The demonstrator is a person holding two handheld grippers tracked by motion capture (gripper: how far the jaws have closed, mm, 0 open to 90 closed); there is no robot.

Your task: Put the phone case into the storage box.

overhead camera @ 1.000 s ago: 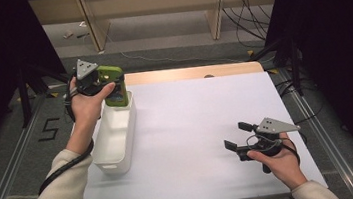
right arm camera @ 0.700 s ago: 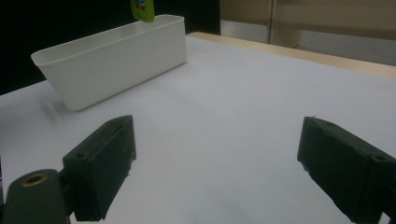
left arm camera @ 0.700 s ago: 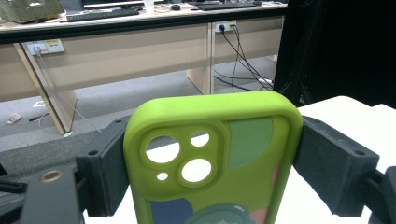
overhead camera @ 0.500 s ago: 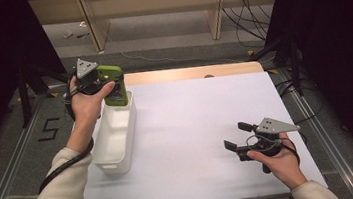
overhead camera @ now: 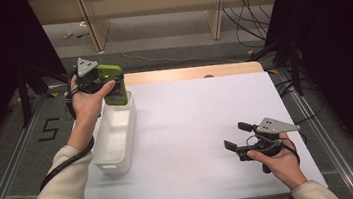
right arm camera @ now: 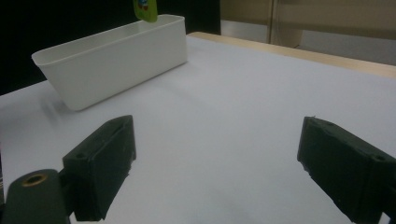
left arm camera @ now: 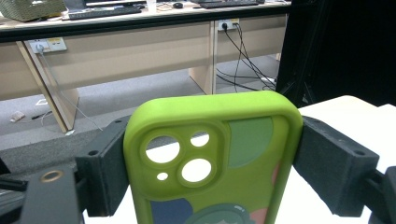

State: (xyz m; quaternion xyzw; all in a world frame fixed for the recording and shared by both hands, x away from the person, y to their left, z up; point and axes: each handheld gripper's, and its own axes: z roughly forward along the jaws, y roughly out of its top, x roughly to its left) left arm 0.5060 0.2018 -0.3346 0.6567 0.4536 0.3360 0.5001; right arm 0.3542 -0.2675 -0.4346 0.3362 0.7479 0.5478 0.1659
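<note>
- The table filled the middle of the high view, its white top bare apart from the bin.
- The white bin sat at the left edge of that top, and it looked empty inside.
- Your left gripper, upper left, pinched the green phone case by its sides over the bin's far end; by my judgement lowering and letting go were left.
- Your right gripper, lower right, rested spread and empty.

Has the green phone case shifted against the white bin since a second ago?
No. The green phone case, clamped in the left gripper, hangs over the far end of the white bin, as before.
</note>
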